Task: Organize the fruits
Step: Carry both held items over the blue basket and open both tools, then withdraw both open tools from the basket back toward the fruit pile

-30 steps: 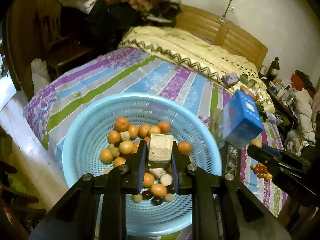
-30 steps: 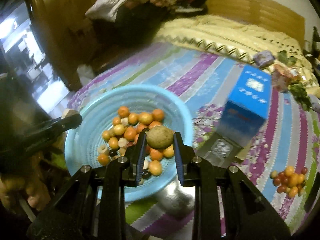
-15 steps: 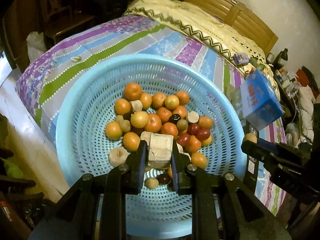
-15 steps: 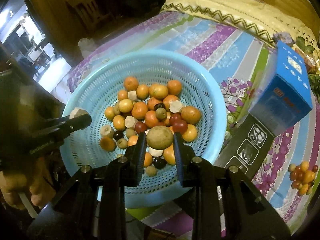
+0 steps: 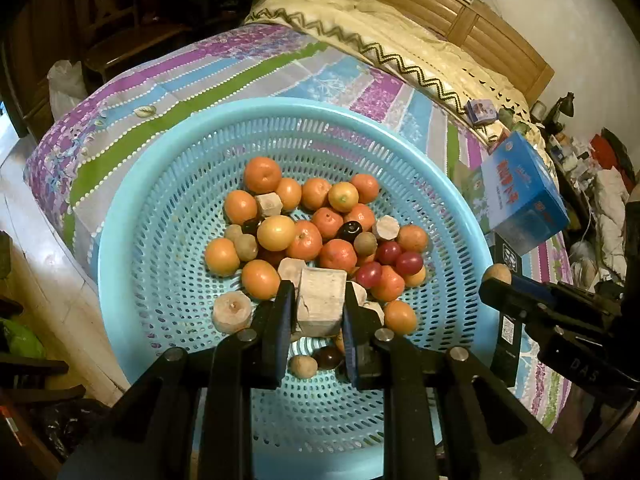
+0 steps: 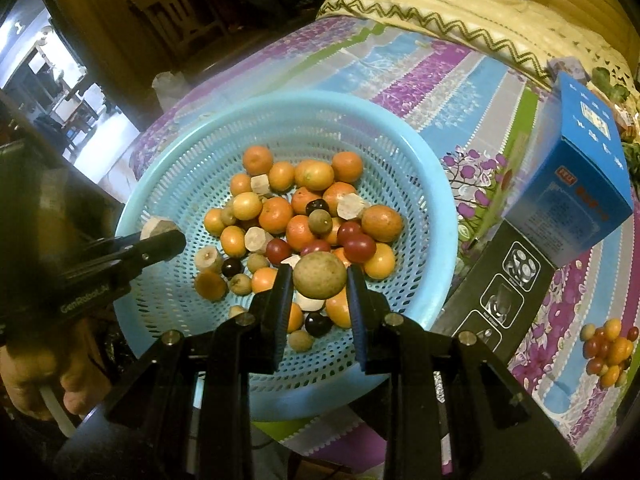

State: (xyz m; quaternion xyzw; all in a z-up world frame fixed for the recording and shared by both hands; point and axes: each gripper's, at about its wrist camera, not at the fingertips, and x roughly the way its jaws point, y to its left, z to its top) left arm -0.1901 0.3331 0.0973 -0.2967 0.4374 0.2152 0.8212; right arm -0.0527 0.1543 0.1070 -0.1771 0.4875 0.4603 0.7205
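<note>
**A:** So what's each hand doing right now?

**B:** The left gripper is hanging over the blue basket, and its jaws are clamping a pale cut chunk, blocky with flat faces. The right gripper is doing the same thing on the other side, jaws squeezing a round brownish-green fruit above the near part of the basket.

**A:** And the rest of the fruit?

**B:** Mostly piling up in the middle of the basket: oranges, a few red cherry tomatoes, some dark round ones, small brownish ones and more of those pale cut pieces. There's also a small heap of fruit sitting on the striped bedspread, well apart from the basket, off to the right past the boxes.

**A:** Boxes?

**B:** A blue box is resting on a black box just beside the basket's right rim. The whole lot is sitting on a bed, with a cream blanket bunching up toward the wooden headboard.

**A:** Can you see one gripper from the other?

**B:** Yep, each one is poking into the other's view from the side, load showing at the tip.
</note>
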